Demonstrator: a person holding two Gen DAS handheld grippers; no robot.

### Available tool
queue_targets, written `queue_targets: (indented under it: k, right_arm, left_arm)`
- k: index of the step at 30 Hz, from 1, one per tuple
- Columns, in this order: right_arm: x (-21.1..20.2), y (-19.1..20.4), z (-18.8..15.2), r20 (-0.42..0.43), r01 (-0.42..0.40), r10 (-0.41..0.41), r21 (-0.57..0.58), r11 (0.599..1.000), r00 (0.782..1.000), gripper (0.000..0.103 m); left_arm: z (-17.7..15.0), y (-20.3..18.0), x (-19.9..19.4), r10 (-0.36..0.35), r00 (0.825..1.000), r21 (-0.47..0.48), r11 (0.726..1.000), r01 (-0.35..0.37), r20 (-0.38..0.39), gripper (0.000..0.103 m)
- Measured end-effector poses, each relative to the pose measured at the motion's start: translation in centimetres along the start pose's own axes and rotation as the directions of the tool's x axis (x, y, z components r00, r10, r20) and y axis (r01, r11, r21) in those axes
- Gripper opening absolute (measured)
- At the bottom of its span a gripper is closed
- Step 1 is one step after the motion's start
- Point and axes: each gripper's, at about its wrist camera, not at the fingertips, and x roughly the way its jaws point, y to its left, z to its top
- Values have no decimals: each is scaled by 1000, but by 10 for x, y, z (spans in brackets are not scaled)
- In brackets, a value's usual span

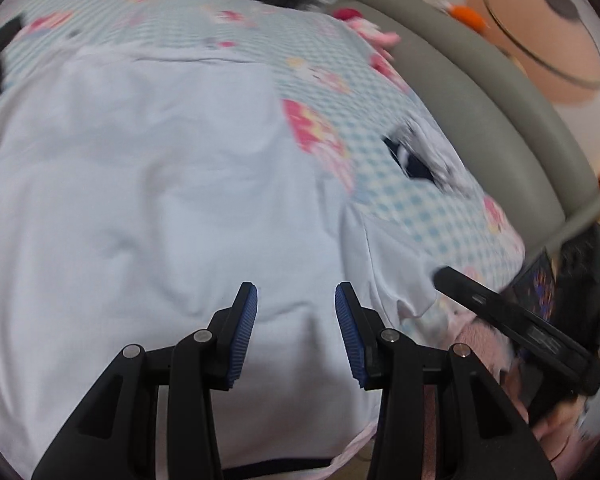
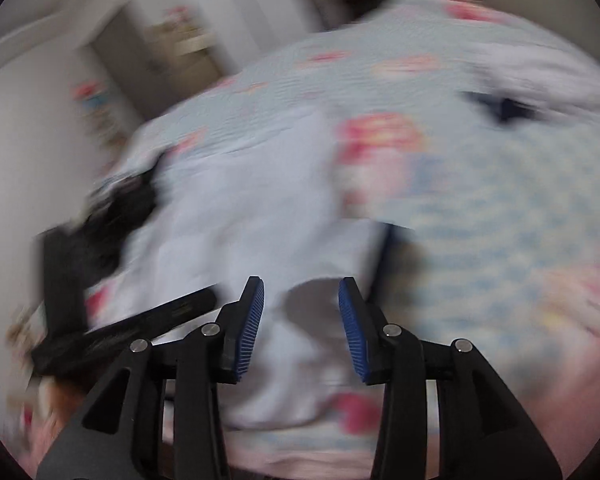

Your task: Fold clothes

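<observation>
Pale white cotton garment (image 1: 140,200) lies spread over a blue-checked bedsheet with pink cartoon prints (image 1: 400,184), filling the left wrist view from nine o'clock to the centre. The left gripper (image 1: 296,336) hovers over it, blue pads wide apart, holding nothing. At four o'clock the right gripper (image 1: 512,324) reaches in.

Blurred right wrist view: the right gripper (image 2: 301,330) stands wide apart over the garment (image 2: 240,220), empty; the left gripper (image 2: 140,320) shows at eight o'clock.
</observation>
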Motion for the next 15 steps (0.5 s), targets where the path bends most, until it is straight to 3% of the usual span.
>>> queue_targets:
  k: [2, 5, 9, 12, 15]
  right_arm:
    - [7, -17, 2, -21, 109, -108, 34, 993, 994, 40]
    - [18, -36, 0, -75, 155, -151, 60, 986, 986, 40]
    - [29, -45, -7, -109, 131, -120, 96, 987, 987, 40]
    - [26, -49, -7, -89, 159, -149, 108, 981, 985, 40]
    - [29, -48, -6, -85, 138, -131, 88, 987, 988, 40]
  left_arm:
    - [4, -15, 13, -17, 1000, 34, 999, 18, -25, 43]
    - [10, -37, 33, -39, 997, 77, 996, 44, -62, 43]
    - [20, -55, 54, -67, 993, 83, 994, 76, -99, 43]
    - [28, -70, 64, -93, 988, 88, 991, 104, -125, 48]
    - [30, -82, 77, -69, 985, 106, 991, 87, -158, 48]
